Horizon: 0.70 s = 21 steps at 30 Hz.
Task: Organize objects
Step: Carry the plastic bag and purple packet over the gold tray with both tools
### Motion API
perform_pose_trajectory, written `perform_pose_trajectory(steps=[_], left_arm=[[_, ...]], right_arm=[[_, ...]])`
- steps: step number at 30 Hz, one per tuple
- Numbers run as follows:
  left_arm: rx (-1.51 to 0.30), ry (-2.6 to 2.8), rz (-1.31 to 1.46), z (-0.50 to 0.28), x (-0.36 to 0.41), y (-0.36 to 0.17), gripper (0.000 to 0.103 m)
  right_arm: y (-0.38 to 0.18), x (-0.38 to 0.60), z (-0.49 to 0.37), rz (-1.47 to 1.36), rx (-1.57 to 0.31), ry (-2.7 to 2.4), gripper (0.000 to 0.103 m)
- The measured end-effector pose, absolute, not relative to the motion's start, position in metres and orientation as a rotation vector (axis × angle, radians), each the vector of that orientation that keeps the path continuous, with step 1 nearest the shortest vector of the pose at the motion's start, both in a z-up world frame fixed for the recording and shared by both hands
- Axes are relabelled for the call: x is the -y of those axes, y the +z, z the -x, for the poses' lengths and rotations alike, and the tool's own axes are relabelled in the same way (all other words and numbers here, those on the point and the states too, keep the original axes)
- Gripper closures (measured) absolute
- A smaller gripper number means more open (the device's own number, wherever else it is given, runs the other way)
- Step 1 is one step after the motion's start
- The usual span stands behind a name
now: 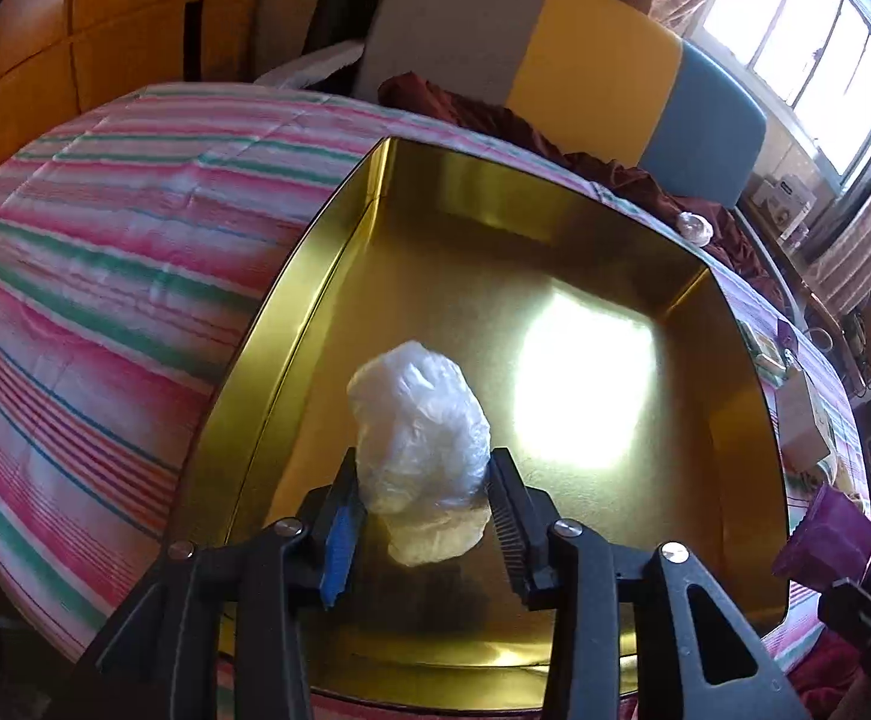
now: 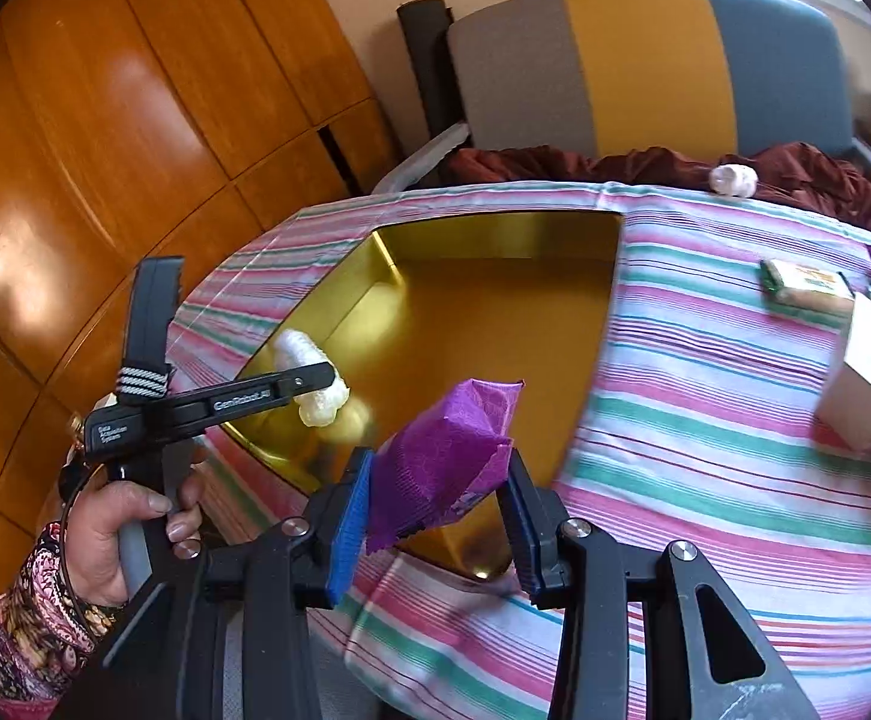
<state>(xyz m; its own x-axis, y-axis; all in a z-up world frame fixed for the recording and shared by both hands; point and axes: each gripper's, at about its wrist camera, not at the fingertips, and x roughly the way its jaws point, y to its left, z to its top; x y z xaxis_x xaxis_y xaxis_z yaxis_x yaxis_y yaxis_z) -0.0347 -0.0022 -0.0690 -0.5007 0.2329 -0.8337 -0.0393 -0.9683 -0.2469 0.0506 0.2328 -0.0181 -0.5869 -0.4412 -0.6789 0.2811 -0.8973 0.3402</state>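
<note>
A crumpled clear plastic bundle [image 1: 423, 420] rests on the floor of a gold tin [image 1: 291, 312] that lies on the striped cover. My left gripper [image 1: 425, 462] straddles the bundle's lower half, pads beside it and not squeezing, so it reads as open. In the right wrist view the same gripper [image 2: 315, 375] reaches over the near left rim of the tin [image 2: 495, 240], held by a hand [image 2: 117, 516]. My right gripper [image 2: 440, 459] is shut on a purple packet [image 2: 441, 456], held in the air over the tin's near corner. That packet [image 1: 825, 540] shows at the left view's lower right.
On the striped cover [image 2: 705, 420] to the right of the tin lie a green-wrapped pack [image 2: 804, 285] and a pale carton [image 2: 867, 372]. A small white bundle [image 2: 732, 180] sits by maroon cloth [image 2: 615, 165] at the far edge. A wooden wardrobe [image 2: 135, 120] stands left.
</note>
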Motion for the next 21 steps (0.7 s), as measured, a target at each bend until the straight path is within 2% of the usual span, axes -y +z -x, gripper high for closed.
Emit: perform_pose_trajectory(steps=[3, 6, 14, 21], left_arm=[[0.295, 2.579, 1.492, 0.032, 0.004, -0.067, 0.063], [0.381, 2.57, 1.472, 0.03, 0.011, -0.056, 0.062], [0.521, 2.717, 1.291, 0.019, 0.04, -0.015, 0.06], [0.566, 2.762, 1.249, 0.021, 0.054, -0.005, 0.06]], right_arm=[[-0.018, -0.225, -0.048, -1.138, 0.259, -2.465, 0.061], [-0.02, -0.222, -0.045, -1.148, 0.257, -2.462, 0.061], [-0.026, -0.209, -0.025, -1.193, 0.237, -2.456, 0.061], [-0.035, -0.186, 0.006, -1.278, 0.184, -2.436, 0.061]])
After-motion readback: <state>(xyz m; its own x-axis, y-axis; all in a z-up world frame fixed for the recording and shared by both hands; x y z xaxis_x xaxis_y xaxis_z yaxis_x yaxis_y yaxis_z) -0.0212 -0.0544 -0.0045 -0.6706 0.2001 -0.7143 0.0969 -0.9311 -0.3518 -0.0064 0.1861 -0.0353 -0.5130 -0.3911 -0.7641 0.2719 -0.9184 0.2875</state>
